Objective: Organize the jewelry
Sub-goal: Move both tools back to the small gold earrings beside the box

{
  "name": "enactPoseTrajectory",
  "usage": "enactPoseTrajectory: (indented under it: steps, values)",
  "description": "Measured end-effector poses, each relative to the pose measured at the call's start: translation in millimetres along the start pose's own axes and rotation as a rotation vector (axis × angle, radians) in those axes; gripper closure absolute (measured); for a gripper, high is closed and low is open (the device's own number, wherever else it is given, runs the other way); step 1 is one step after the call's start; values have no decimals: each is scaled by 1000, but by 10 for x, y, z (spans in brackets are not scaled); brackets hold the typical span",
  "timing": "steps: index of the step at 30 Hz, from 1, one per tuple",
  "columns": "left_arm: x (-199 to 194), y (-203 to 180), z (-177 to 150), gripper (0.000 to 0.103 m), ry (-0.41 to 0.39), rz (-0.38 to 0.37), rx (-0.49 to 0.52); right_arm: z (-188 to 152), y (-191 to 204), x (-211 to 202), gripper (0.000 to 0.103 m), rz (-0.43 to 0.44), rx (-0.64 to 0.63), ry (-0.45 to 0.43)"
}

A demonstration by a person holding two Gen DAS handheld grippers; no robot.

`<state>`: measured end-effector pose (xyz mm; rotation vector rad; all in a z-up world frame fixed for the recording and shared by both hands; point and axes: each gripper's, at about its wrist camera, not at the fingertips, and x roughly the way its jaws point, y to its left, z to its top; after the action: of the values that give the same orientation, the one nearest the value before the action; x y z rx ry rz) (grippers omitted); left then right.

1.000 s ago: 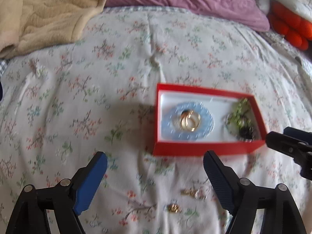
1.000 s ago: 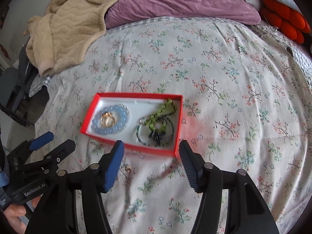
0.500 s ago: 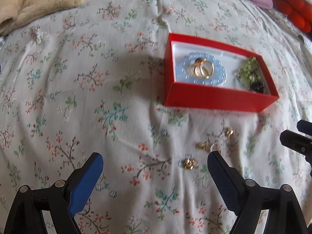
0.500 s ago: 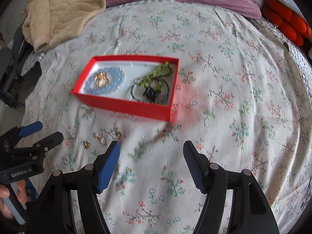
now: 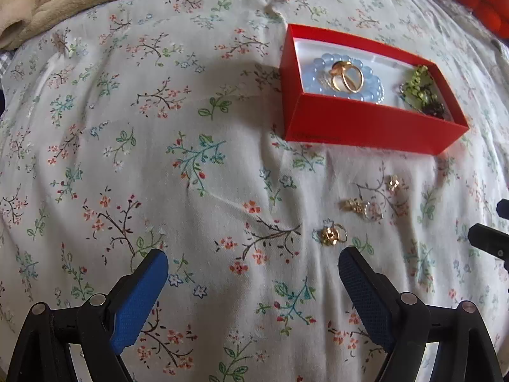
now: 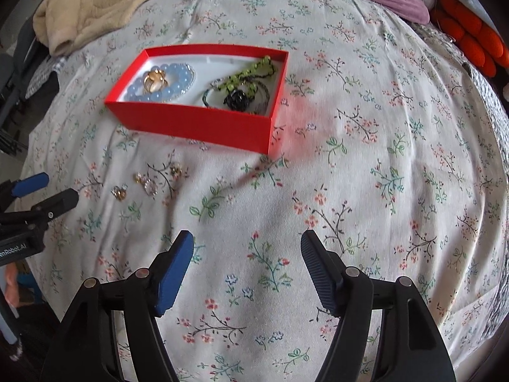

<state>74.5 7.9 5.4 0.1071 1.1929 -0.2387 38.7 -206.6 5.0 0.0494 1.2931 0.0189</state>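
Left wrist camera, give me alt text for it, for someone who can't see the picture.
The open left gripper hangs over a floral bedspread, holding nothing. Just ahead lie small gold jewelry pieces, loose on the fabric. Beyond them, an open red box holds a pale blue bead bracelet, gold rings and green beads.

Occlusions and unresolved detail, both wrist views

The red box's [image 5: 366,125] near wall hides part of the blue bead bracelet [image 5: 343,94]. The right tool [image 5: 490,242] is cut off by the left view's edge. The loose gold pieces [image 6: 146,181] on the bed are too small to identify. A hand [image 6: 11,289] is cropped at the frame edge.
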Motion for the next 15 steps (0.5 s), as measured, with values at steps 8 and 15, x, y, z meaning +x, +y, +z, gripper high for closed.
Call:
enactPoseTrajectory:
  steps: [8, 15]
  values:
    - [83, -12, -88, 12, 22, 2, 26, -92, 21, 53, 30, -25, -33, 18]
    - [149, 14, -106, 13, 37, -45, 15, -137, -20, 188, 30, -47, -33, 54]
